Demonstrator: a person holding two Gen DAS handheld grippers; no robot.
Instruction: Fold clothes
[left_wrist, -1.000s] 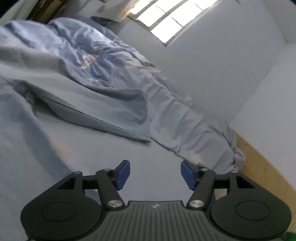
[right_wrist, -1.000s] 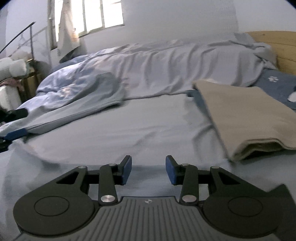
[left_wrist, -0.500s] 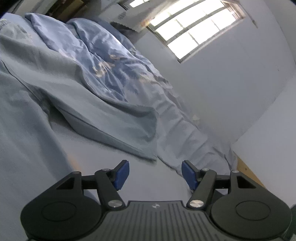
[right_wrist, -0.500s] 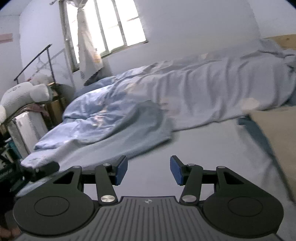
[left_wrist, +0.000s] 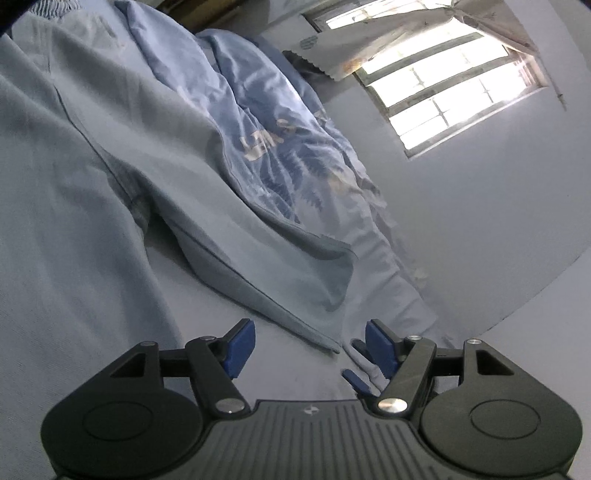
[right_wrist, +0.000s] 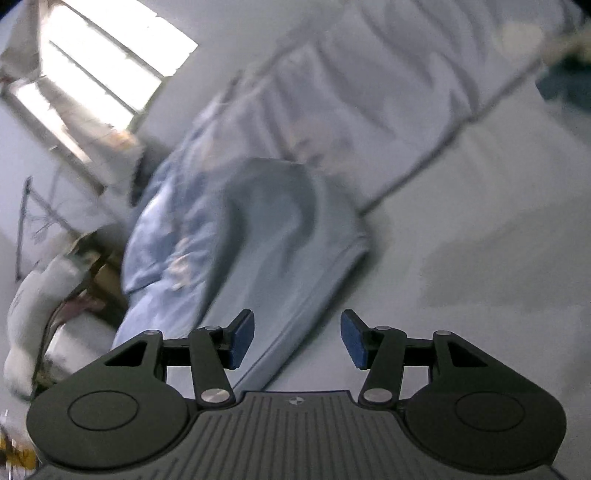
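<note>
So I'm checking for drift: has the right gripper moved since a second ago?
Yes. The right gripper has swung left toward the window and rolled; the tan folded cloth has left its view. Its jaws have just been opening, nothing between them.

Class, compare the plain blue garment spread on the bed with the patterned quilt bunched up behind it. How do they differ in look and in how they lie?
The garment is plain grey-blue with a stitched hem; the quilt is a brighter blue with a pale print. The garment lies mostly flat on the bed sheet, one end lapping onto the quilt; the quilt is heaped in deep creases along the wall. Both are soft blue cloth, and neither is held.
</note>
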